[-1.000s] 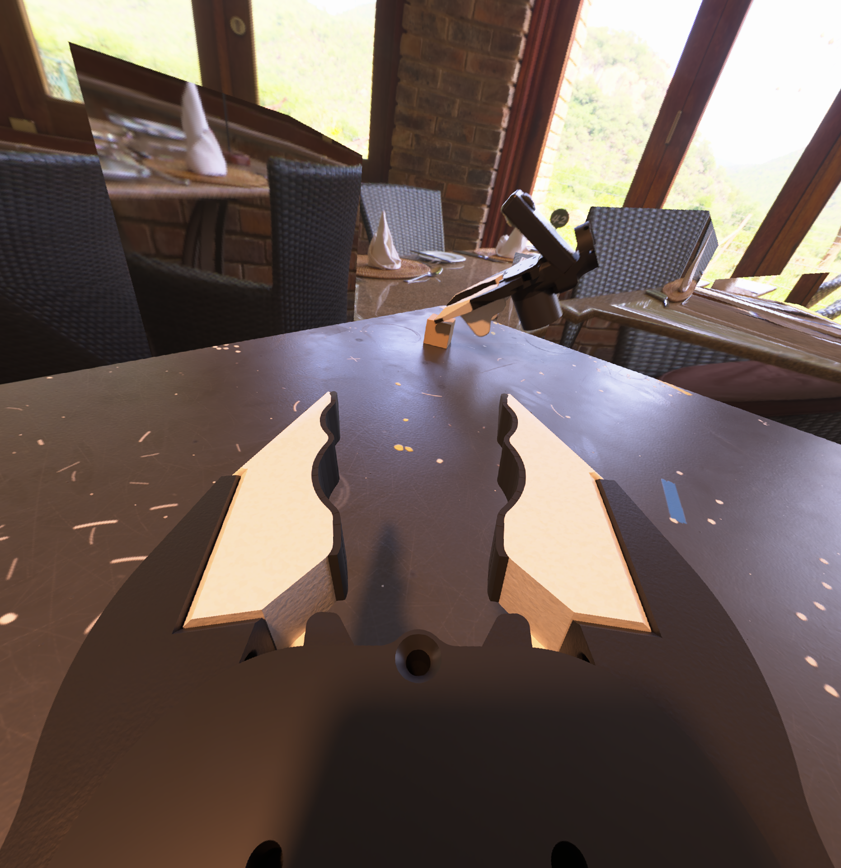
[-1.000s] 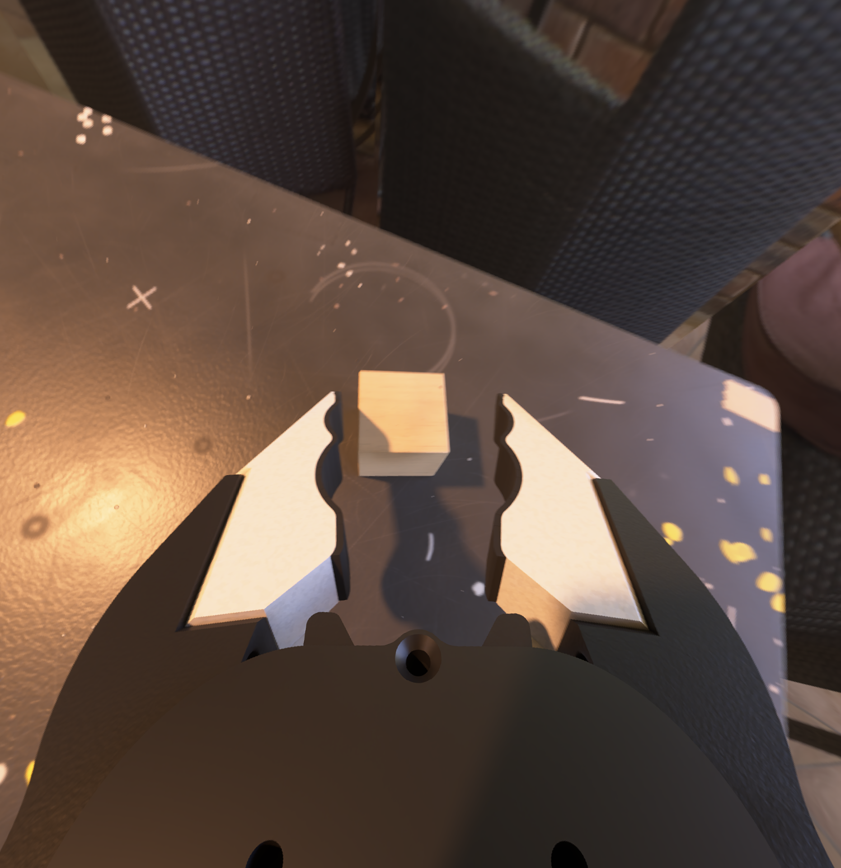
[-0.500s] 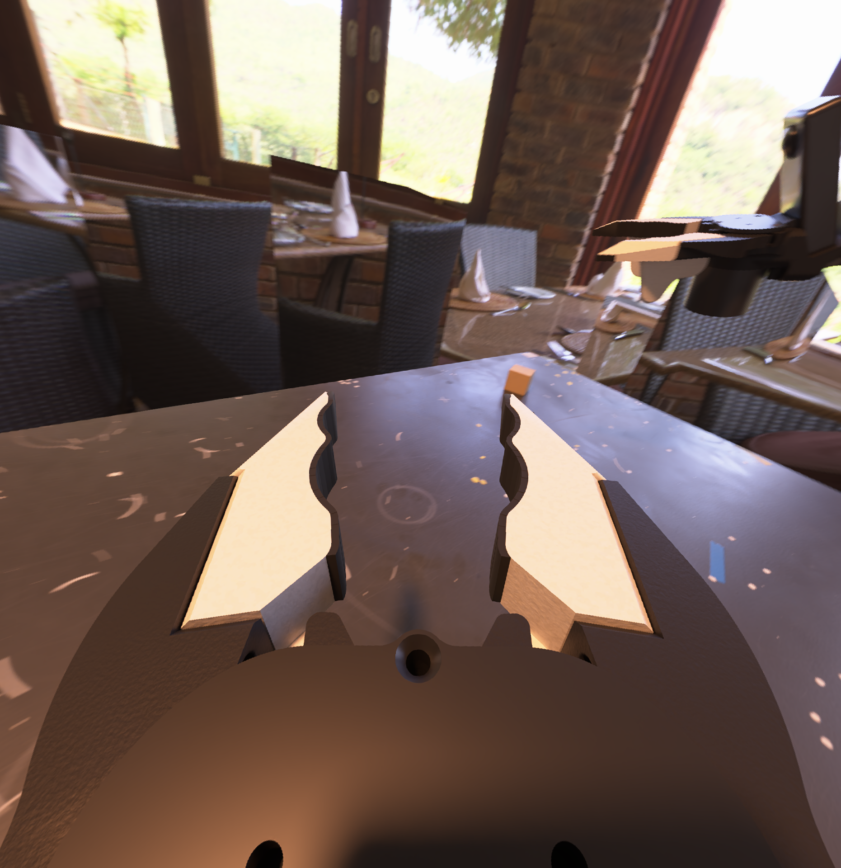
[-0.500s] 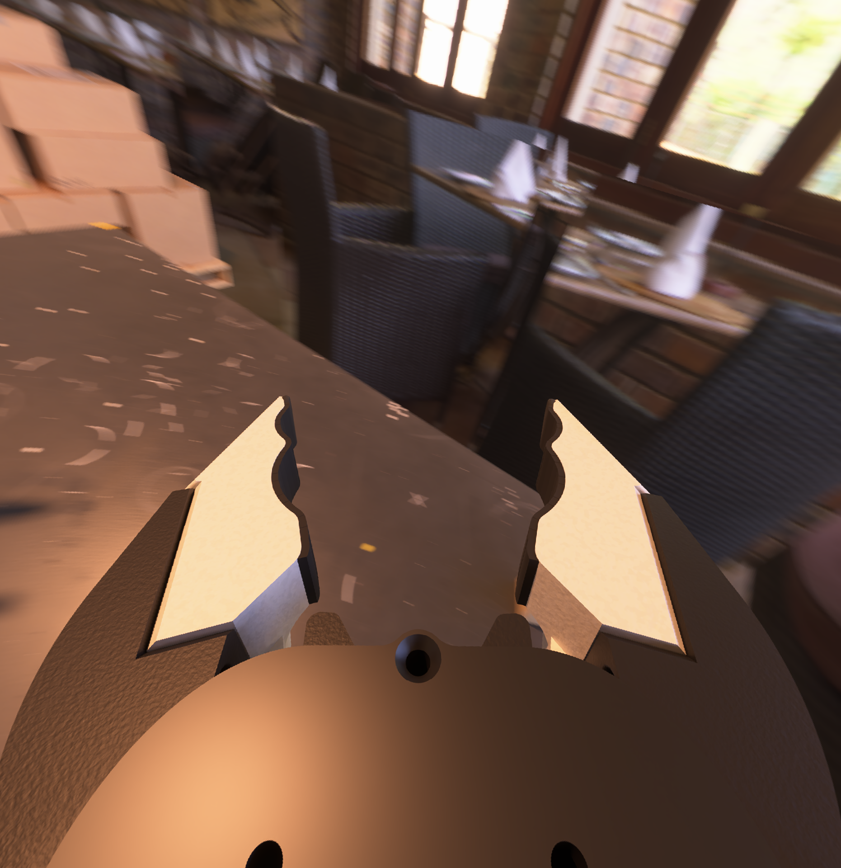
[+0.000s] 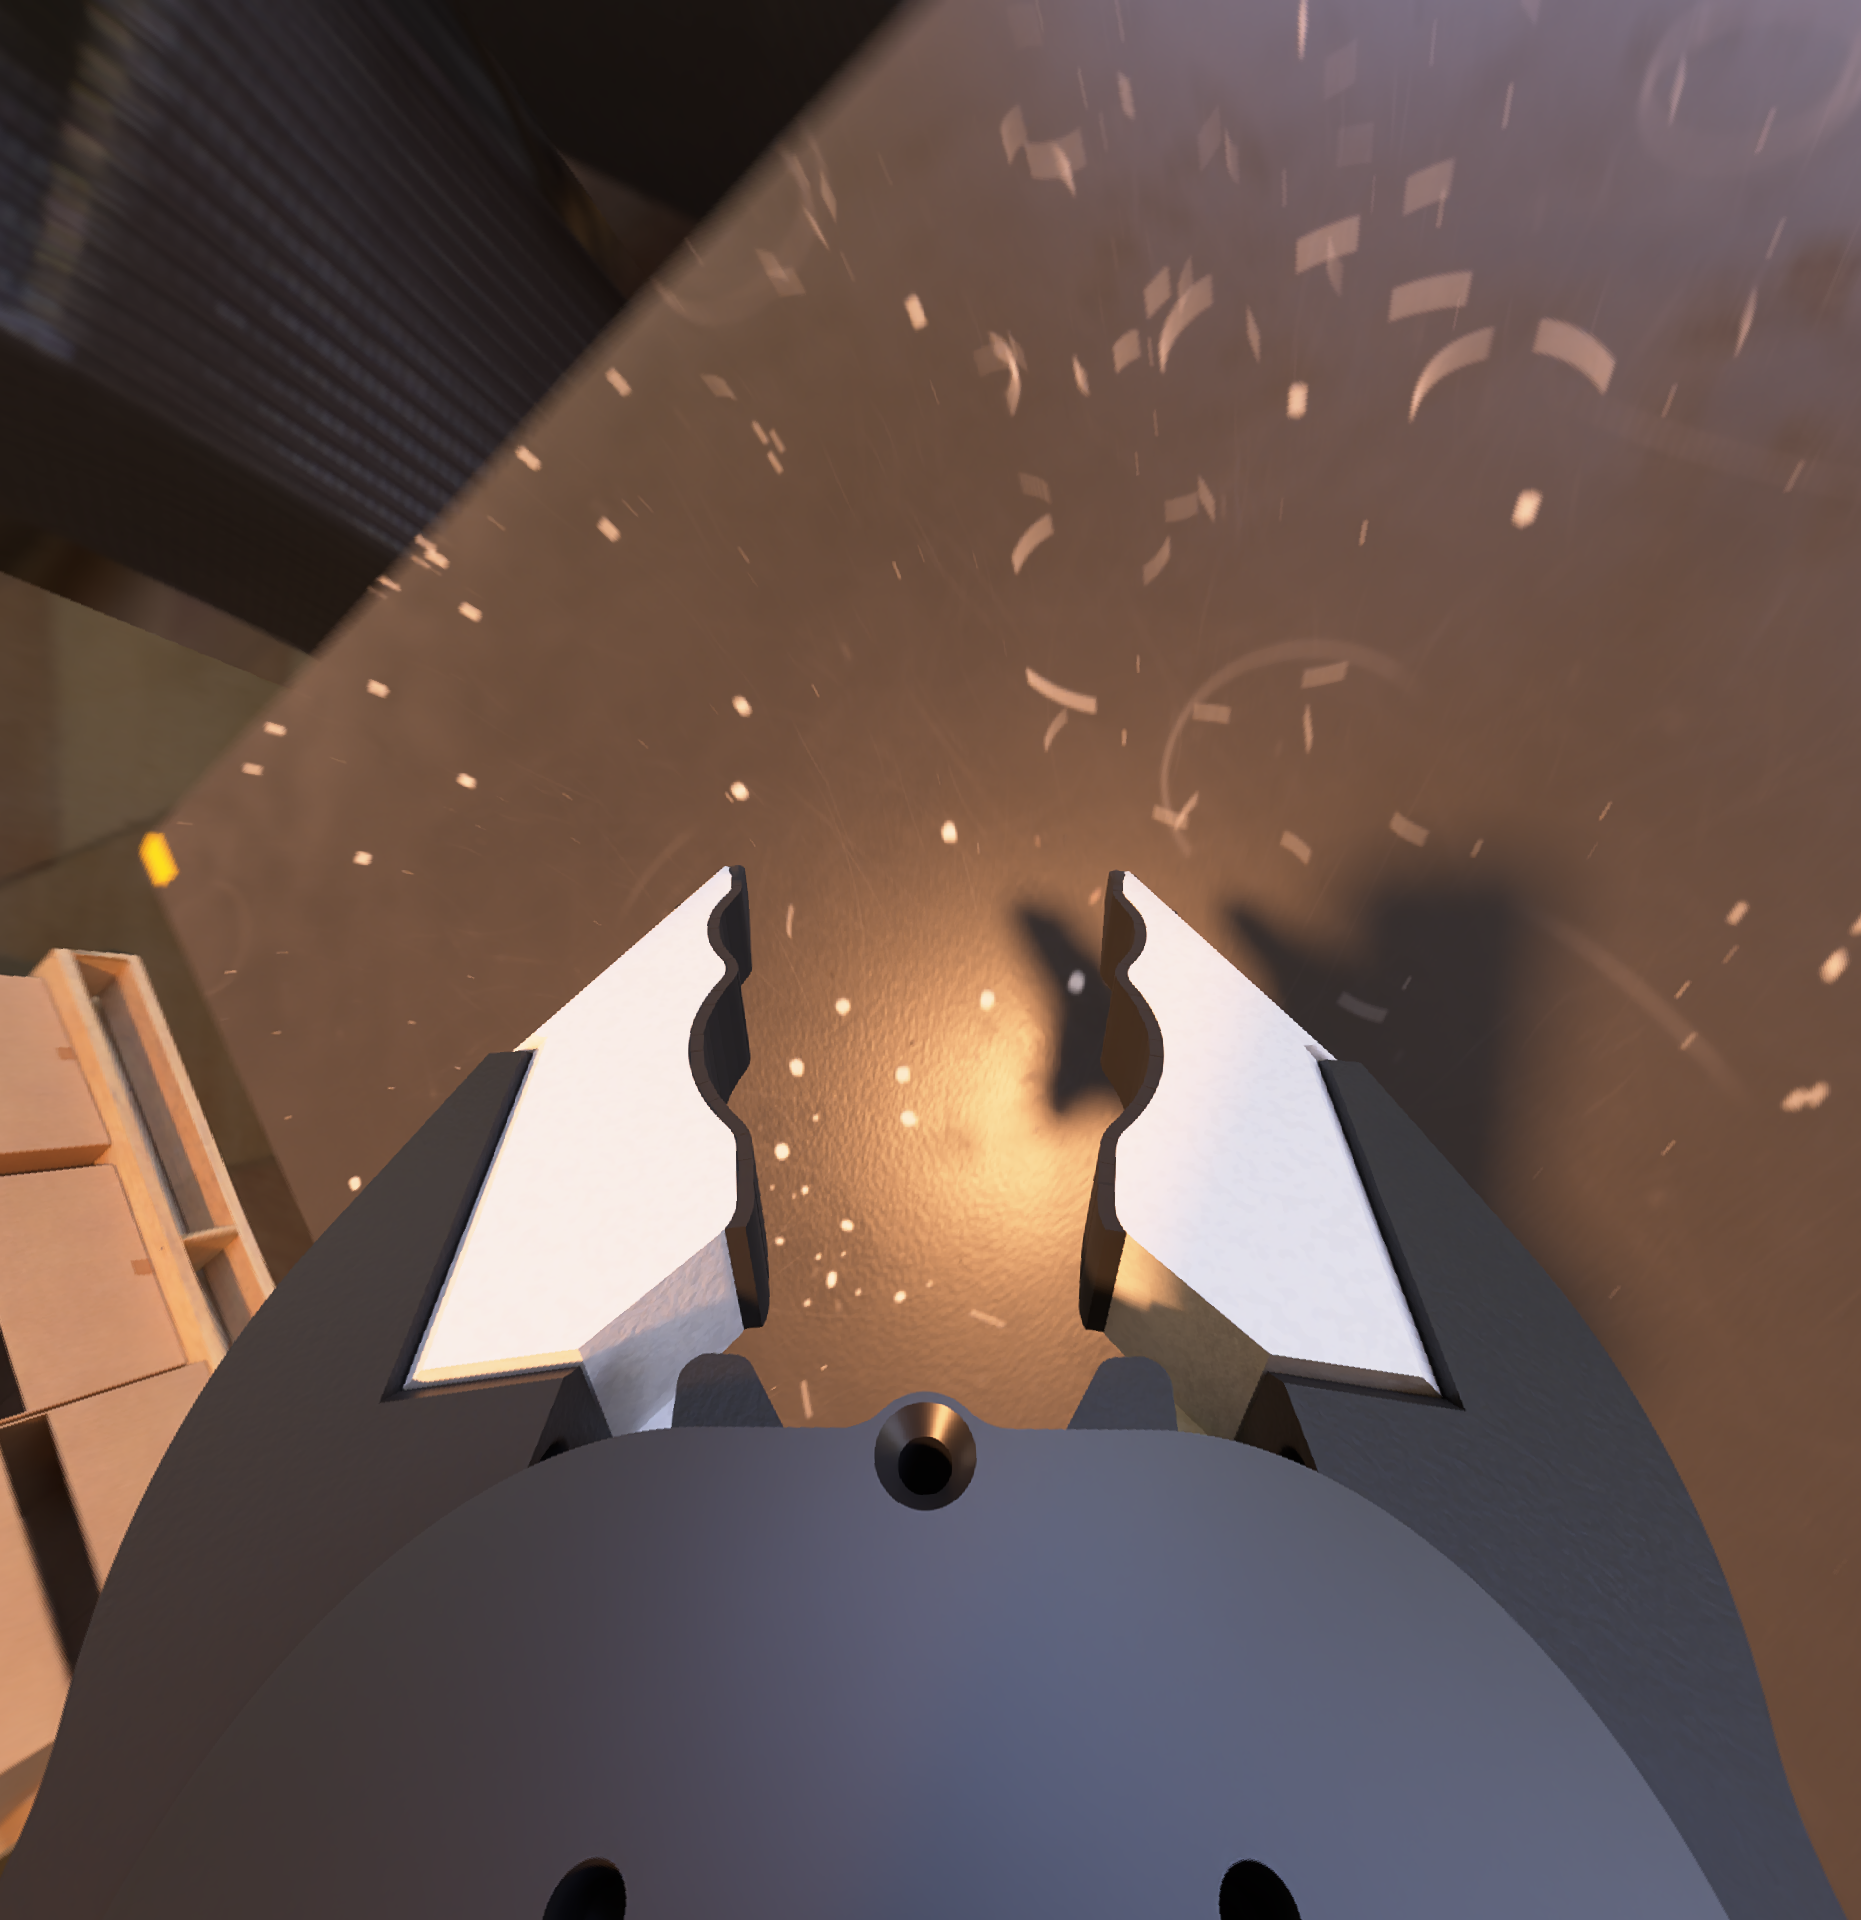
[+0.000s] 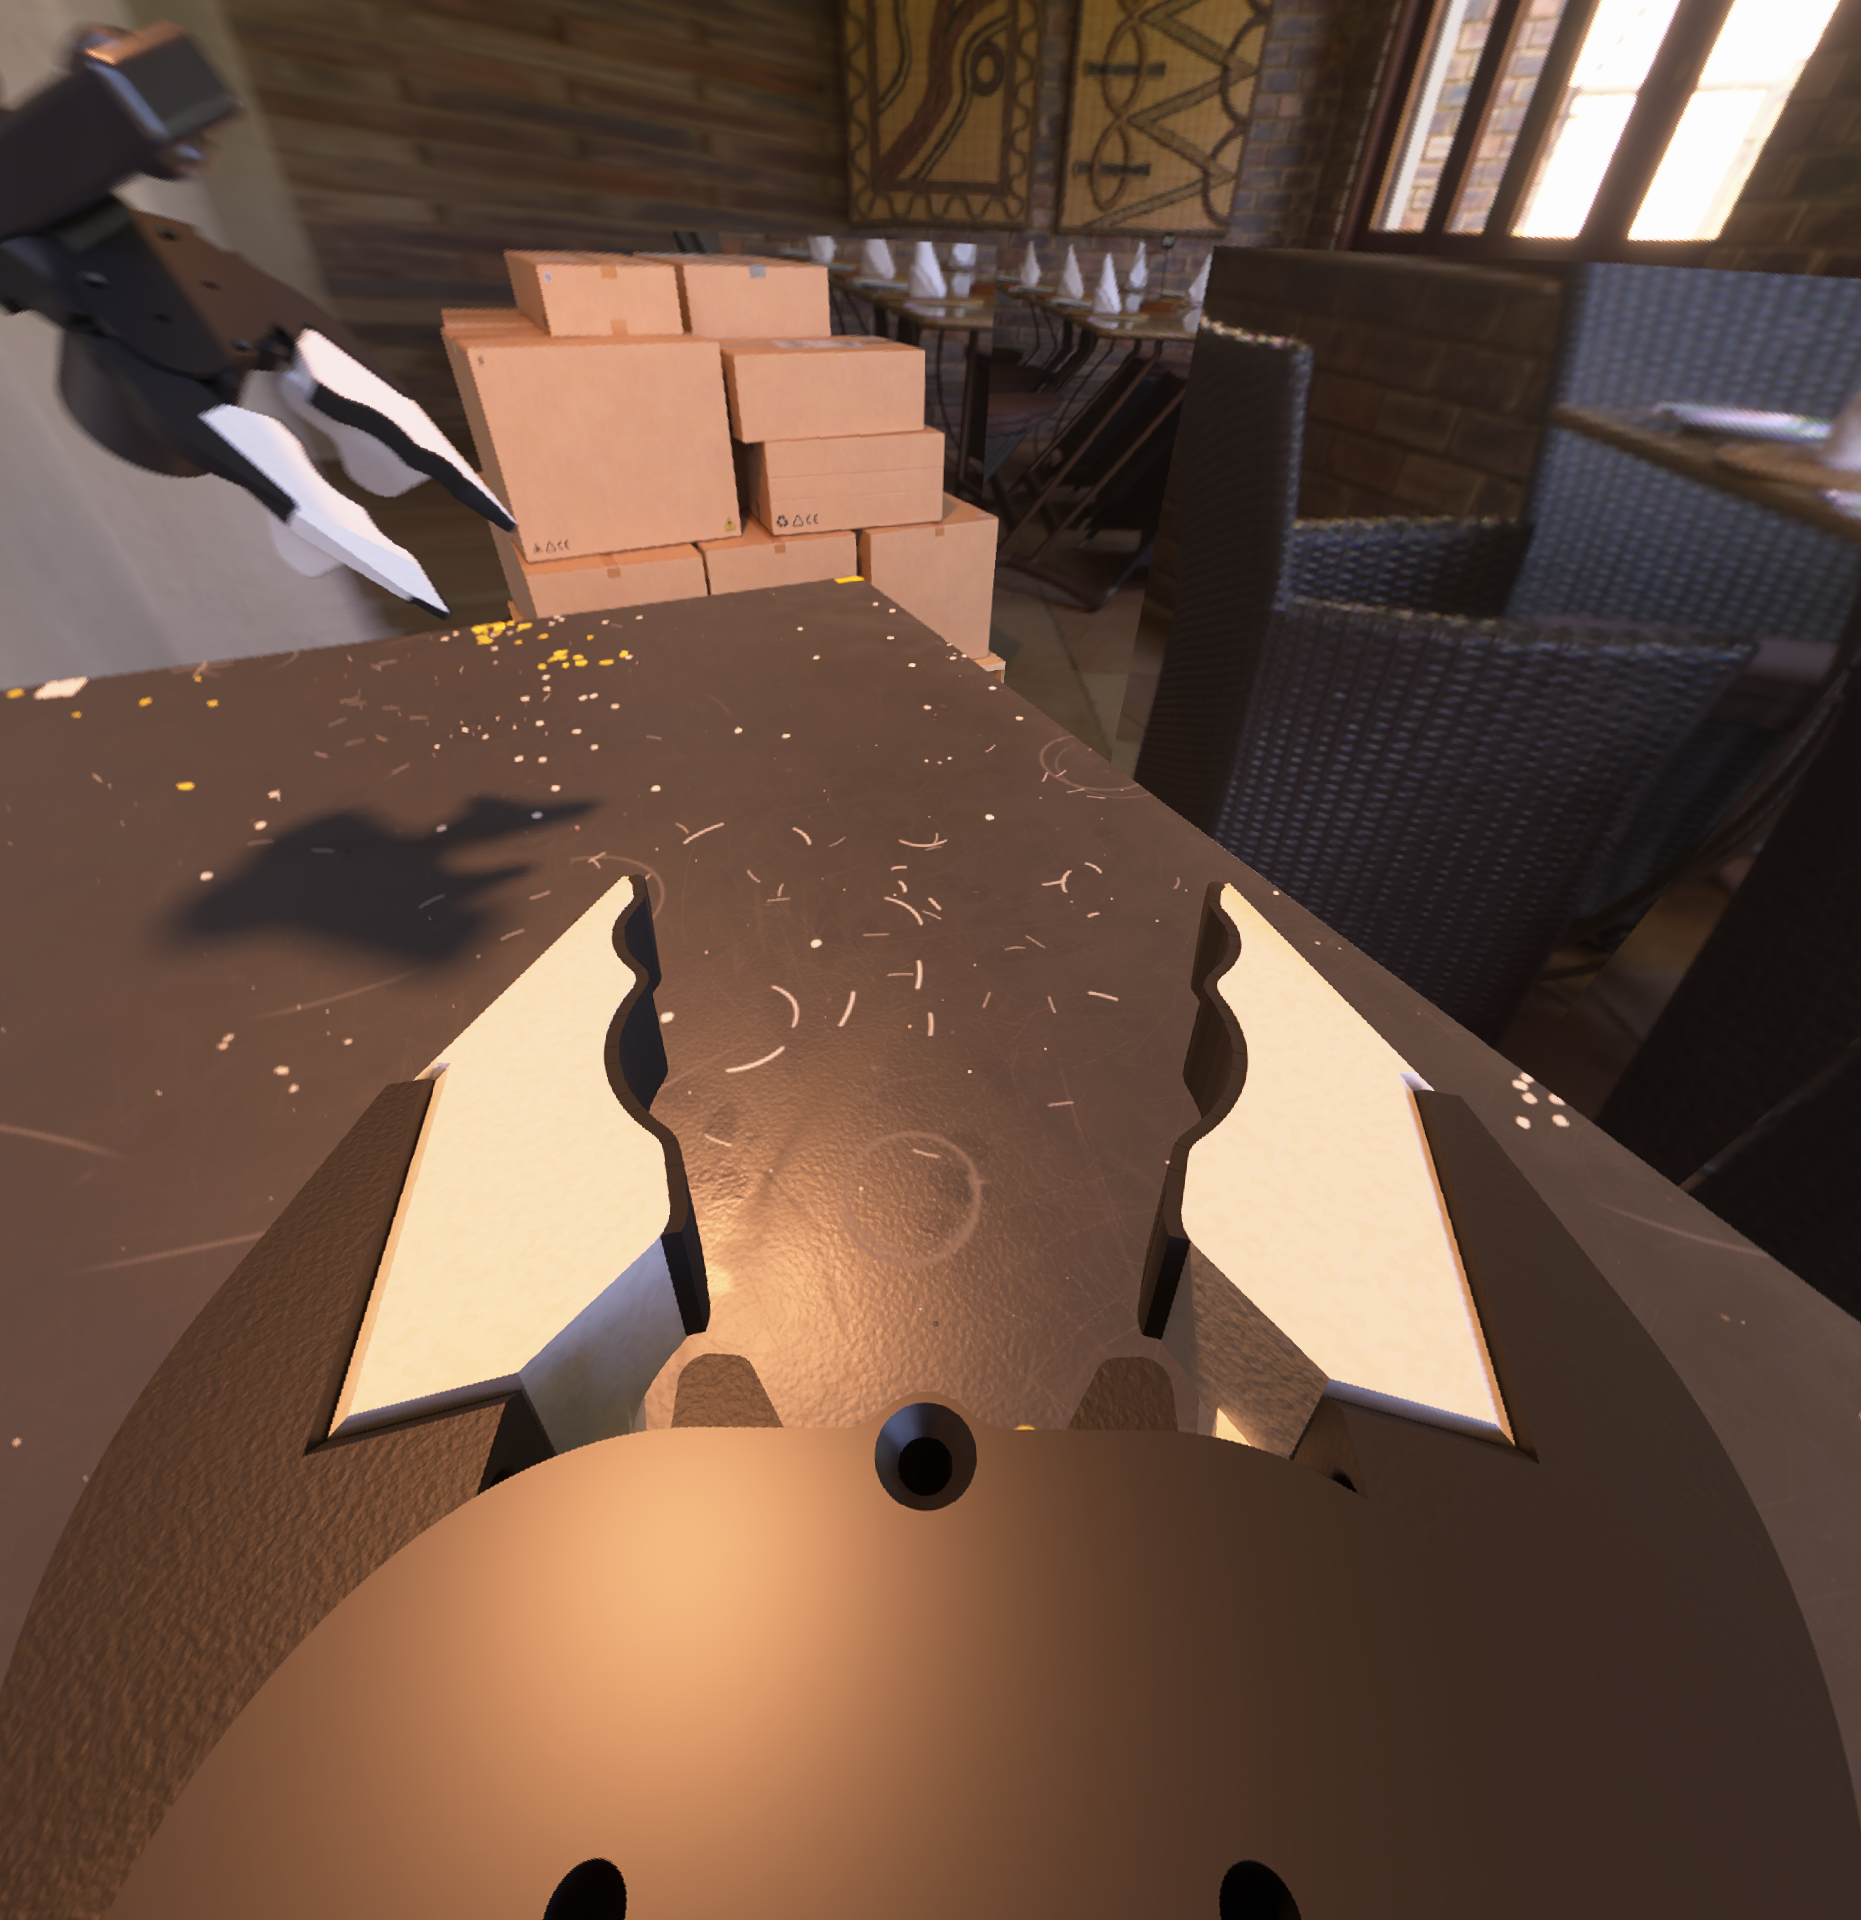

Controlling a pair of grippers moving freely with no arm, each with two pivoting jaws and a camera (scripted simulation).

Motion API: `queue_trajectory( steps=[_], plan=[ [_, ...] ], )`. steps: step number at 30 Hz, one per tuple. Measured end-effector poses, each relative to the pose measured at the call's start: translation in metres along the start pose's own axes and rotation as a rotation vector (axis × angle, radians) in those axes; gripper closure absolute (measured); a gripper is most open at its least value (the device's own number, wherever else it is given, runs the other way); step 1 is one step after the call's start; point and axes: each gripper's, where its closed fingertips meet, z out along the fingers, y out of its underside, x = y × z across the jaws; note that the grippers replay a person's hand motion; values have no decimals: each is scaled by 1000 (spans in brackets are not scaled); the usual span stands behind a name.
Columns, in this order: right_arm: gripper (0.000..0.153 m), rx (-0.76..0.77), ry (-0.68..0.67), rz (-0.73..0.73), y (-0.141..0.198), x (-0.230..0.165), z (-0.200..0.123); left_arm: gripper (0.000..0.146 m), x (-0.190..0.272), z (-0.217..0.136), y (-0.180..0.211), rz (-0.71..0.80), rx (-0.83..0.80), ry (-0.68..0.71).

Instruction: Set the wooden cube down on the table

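The wooden cube is not in either view now. My left gripper (image 5: 924, 883) is open and empty, pointing down at the dark speckled table (image 5: 1321, 623) from above. It also shows in the right wrist view (image 6: 469, 561), hovering above the table's far left corner with its jaws apart. My right gripper (image 6: 926, 894) is open wide and empty, low over the table (image 6: 853, 790), pointing along it toward the far edge.
Stacked cardboard boxes (image 6: 697, 436) stand beyond the table's far edge and show at the lower left of the left wrist view (image 5: 53, 1195). Dark wicker chairs (image 6: 1477, 748) stand along the right edge. Set dining tables (image 6: 1009, 281) lie farther back.
My right gripper left the cube on the table, opened wider and swung away; the cube has left its view. My left gripper rose and tipped downward, now facing another part of the table.
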Motion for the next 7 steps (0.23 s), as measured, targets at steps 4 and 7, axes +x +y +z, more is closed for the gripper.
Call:
queue_trajectory(
  steps=[4, 7],
  plan=[
    [48, -25, -22, -42, 8, -2, 1, 78, -5, 48, 38, 108, -271, 101],
    [48, -32, -6, -30, 11, 4, -2, 79, -8, 71, 50, 116, -357, 173]
  ],
)
